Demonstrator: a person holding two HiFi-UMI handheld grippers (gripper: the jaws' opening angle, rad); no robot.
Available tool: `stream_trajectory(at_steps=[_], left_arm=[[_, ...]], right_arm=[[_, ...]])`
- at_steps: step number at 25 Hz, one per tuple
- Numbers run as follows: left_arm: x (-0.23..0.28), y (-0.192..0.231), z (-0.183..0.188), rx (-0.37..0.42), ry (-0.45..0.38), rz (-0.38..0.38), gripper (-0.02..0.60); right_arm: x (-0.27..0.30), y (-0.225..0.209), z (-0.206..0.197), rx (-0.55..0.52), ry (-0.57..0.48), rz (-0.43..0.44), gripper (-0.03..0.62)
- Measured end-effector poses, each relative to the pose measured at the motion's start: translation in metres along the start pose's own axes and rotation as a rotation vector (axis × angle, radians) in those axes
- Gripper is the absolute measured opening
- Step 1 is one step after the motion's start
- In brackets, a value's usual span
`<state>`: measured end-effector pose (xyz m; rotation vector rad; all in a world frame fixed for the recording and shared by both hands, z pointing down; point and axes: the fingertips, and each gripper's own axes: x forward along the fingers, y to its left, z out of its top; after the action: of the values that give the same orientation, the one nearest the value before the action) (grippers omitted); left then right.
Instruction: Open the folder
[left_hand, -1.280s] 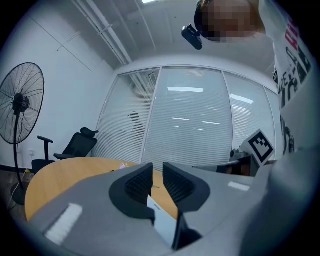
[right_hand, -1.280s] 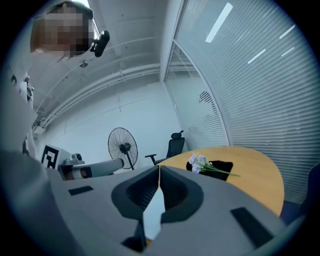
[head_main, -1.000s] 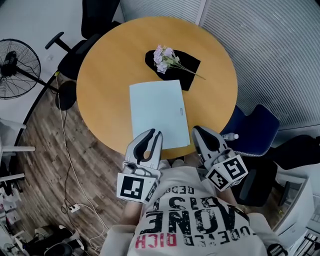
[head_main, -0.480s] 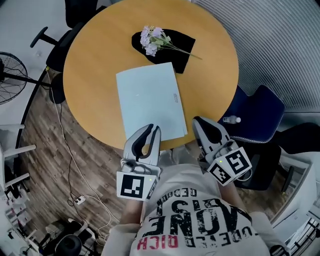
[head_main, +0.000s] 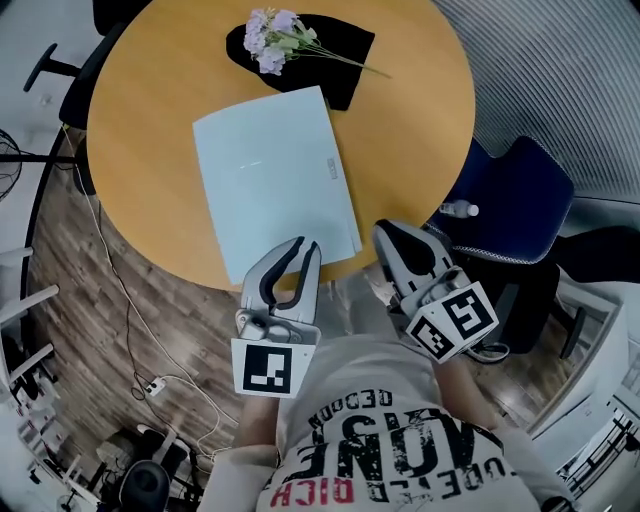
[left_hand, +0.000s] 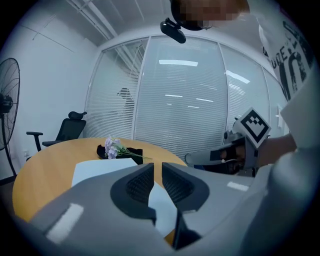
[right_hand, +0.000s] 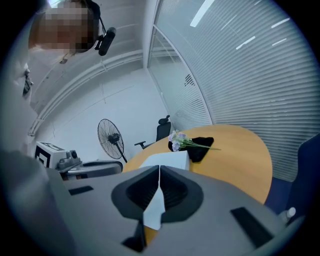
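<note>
Now, left claw (head_main: 306, 245) and right claw (head_main: 384, 230) parallel, near folder (head_main: 272, 175).

1. Pale blue, plain: folder (head_main: 275, 180).
2. Orange-tan wood: counter (head_main: 150, 110).
3. Black cloth (head_main: 340, 45); lilac flowers (head_main: 268, 35), green stems.
4. Grey left claw (head_main: 306, 246) and right claw (head_main: 385, 232); black-and-white square-patterned marker cubes (head_main: 262, 368).
5. Brown plank floor (head_main: 100, 330); navy chair (head_main: 520, 190).

Flowers (head_main: 268, 38) lie on blk cloth (head_main: 340, 50) atop table (head_main: 140, 150).

Head view looks steeply down; both gripper views face low across the table (head_main: 140, 150), all sharing the folder (head_main: 270, 180).
</note>
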<state>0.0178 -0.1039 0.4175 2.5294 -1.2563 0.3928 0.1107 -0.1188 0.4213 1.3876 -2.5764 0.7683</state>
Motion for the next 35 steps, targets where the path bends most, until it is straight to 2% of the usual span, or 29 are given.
stream_trajectory(at_steps=[11,23,27,33,35], left_arm=[[0.021,-0.004,-0.034,-0.034,0.073,-0.017,0.061],[0.033,-0.021,-0.068,0.116,0.169,-0.075,0.074],[0.033,-0.022,-0.075,0.143,0.199,-0.079,0.081],[0.044,-0.031,-0.078,0.160,0.199,-0.116,0.098],[0.045,-0.035,-0.082,0.191,0.217,-0.137,0.116]], right_arm=[[0.009,-0.013,-0.039,0.047,0.080,0.013,0.014],[0.022,-0.022,-0.081,0.096,0.144,0.000,0.012],[0.023,-0.024,-0.085,0.111,0.147,-0.008,0.014],[0.024,-0.033,-0.092,0.127,0.158,-0.019,0.014],[0.025,-0.035,-0.093,0.133,0.163,-0.021,0.012]])
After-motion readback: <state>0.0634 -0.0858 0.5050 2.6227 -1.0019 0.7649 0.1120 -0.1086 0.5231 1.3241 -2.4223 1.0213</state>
